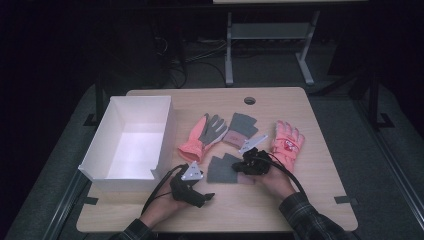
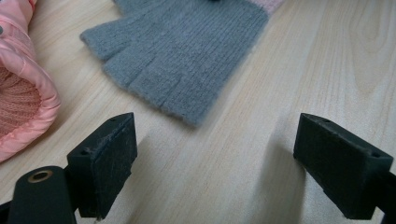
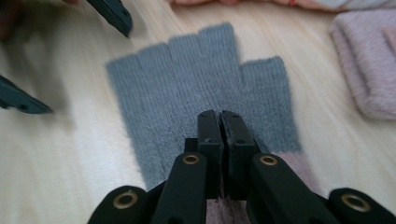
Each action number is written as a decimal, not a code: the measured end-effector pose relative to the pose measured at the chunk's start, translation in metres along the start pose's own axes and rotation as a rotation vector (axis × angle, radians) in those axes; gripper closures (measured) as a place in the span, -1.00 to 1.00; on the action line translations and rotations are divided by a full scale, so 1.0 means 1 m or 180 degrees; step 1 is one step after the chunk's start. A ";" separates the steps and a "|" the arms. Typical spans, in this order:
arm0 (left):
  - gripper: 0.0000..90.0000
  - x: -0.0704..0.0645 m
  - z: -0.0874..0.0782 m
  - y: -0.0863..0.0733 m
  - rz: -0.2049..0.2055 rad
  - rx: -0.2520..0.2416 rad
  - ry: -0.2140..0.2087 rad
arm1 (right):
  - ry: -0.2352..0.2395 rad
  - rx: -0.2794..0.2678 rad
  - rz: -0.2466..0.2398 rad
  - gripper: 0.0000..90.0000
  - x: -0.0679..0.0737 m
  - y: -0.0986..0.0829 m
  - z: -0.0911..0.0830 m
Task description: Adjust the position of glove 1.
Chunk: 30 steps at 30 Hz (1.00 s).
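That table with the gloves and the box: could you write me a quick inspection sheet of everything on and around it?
Surface: wooden table with a round hole near its far edge.
Job's things: white box, open, nothing seen inside; two grey fingerless gloves; two pink gloves.
Clutter: nothing seen.
Grippers: left gripper open over bare wood; right gripper shut, resting on the nearer grey glove.
Cables: a black cable trails from each gripper.
Surroundings: dark room, grey frame beyond the table.

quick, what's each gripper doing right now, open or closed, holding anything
Left gripper: open, holding nothing, above bare table.
Right gripper: fingers closed on the grey fingerless glove.
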<state>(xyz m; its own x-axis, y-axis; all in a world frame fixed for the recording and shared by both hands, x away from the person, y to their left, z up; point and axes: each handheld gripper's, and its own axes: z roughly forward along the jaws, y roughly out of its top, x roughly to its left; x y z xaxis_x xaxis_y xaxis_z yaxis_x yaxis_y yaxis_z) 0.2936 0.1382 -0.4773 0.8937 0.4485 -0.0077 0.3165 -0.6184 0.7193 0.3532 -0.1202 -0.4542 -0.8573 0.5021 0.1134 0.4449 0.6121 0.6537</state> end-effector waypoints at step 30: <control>-0.72 -0.001 0.002 0.000 -0.0067 -0.0047 0.0043 | 0.0021 -0.0044 0.0249 0.57 0.031 -0.047 -0.052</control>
<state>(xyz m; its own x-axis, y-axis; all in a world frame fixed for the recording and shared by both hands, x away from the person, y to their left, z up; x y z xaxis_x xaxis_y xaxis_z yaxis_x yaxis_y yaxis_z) 0.2930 0.1362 -0.4783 0.8826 0.4699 -0.0136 0.3304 -0.5994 0.7291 0.2928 -0.1652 -0.4425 -0.8218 0.5440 0.1692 0.5069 0.5626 0.6530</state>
